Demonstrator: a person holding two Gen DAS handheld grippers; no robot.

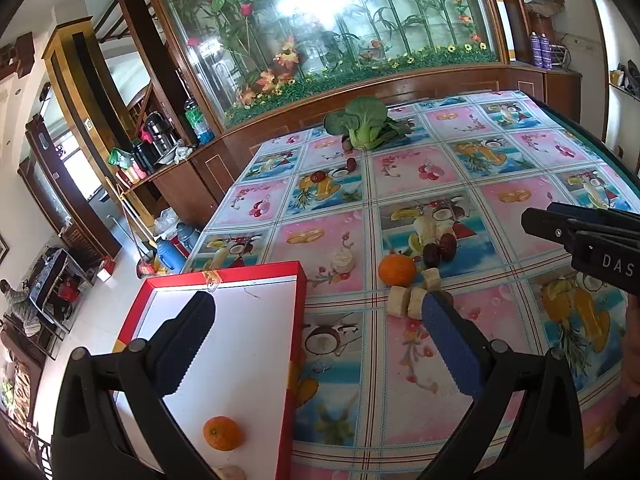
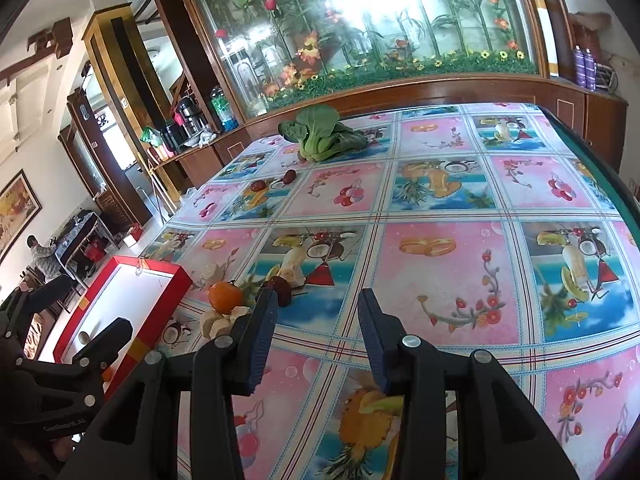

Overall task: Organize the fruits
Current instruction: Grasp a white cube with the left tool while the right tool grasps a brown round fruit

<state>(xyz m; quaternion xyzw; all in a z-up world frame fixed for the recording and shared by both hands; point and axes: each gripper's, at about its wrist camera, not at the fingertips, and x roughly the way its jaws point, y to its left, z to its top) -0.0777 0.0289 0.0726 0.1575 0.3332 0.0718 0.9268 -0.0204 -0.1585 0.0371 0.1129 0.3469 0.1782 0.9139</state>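
Observation:
A red box with a white inside (image 1: 256, 360) lies at the table's left edge; it also shows in the right wrist view (image 2: 120, 280). An orange (image 1: 222, 433) and a pale piece (image 1: 229, 472) lie in it. My left gripper (image 1: 316, 320) is open and empty, over the box's right wall. On the table lie a second orange (image 1: 397, 270), banana pieces (image 1: 408, 300), dark red dates (image 1: 440, 250) and a pale piece (image 1: 343, 261). My right gripper (image 2: 316, 308) is open and empty, right of the fruit pile (image 2: 226, 296).
A bok choy (image 1: 366, 120) lies at the table's far side with two small dates (image 1: 350, 164) near it. A glass display cabinet with fake flowers (image 1: 320, 40) stands behind the table. The floor drops off left of the box.

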